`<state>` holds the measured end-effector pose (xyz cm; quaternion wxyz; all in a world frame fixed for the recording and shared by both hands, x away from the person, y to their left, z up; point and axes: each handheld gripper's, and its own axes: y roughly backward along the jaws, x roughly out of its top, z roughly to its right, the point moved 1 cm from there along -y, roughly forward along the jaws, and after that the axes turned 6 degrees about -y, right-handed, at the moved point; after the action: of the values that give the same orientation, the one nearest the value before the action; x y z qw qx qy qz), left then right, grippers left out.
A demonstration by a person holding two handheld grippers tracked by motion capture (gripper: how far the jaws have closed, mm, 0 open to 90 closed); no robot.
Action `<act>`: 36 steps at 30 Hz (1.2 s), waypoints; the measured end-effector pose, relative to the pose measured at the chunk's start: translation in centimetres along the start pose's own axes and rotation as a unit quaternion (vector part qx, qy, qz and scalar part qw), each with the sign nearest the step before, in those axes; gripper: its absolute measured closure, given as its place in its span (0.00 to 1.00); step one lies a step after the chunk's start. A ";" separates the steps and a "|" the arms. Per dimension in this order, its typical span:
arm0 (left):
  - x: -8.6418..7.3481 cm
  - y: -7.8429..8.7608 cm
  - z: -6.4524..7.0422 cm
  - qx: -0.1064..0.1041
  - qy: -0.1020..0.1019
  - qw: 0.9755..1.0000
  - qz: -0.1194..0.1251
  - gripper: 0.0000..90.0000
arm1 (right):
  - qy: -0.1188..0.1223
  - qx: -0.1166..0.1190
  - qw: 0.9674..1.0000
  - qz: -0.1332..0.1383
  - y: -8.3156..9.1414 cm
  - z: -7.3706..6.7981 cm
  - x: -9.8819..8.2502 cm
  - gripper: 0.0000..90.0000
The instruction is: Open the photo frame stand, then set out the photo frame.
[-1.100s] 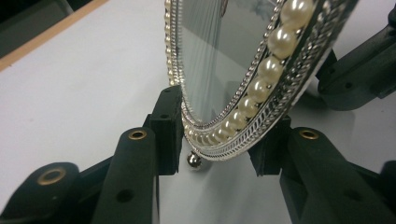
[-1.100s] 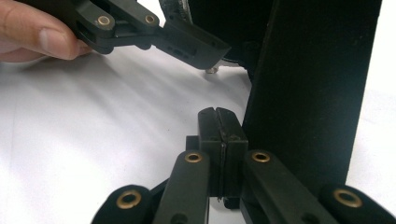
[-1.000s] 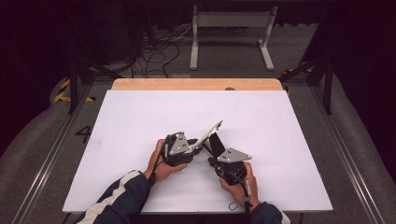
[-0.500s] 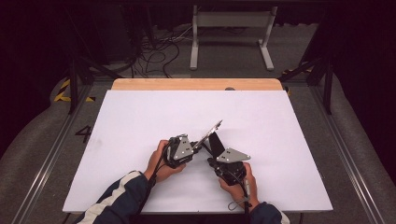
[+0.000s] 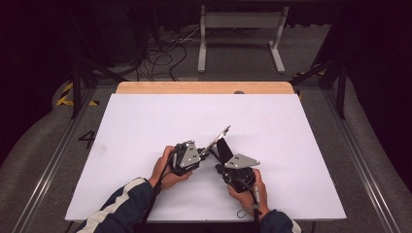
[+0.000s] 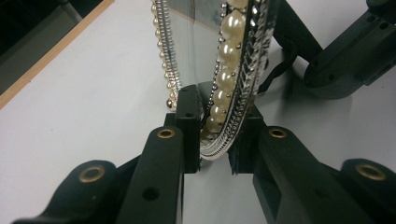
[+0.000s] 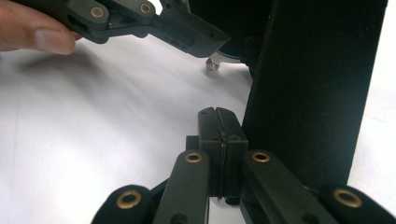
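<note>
A small picture frame (image 5: 217, 139) with a silver, pearl-studded rim stands tilted on the white table (image 5: 145, 121). My left gripper (image 5: 206, 153) comes in from its left. In the left gripper view the pads (image 6: 190, 126) press on the frame's lower rim (image 6: 229, 79); the jaws have just been closing on it. My right gripper (image 5: 221, 165) sits just right of the frame, beside its black back stand (image 5: 225, 148). The right gripper view shows my right gripper (image 7: 219, 116) with its jaws shut together next to that black stand (image 7: 308, 84).
The white table top has bare room on all sides of the hands. A wooden strip (image 5: 204, 88) runs along its far edge. Beyond it are cables and a metal stand on the floor (image 5: 240, 39). A thumb (image 7: 37, 37) and the left gripper (image 7: 154, 23) cross the top of the right gripper view.
The left gripper has rolled slightly, so its grey plate shows more. The frame and the right gripper stay where they were.
</note>
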<state>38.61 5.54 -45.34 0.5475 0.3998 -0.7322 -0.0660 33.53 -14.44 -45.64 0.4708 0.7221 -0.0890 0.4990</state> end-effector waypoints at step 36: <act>-0.1 1.2 1.0 -0.004 -0.006 1.000 -0.010 0.81 | -0.007 0.004 1.000 -0.013 0.6 0.3 -0.6 1.00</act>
<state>37.16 6.11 -45.16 0.5442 0.4040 -0.7313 -0.0769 33.05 -15.27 -45.80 0.4737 0.7284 -0.0813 0.4883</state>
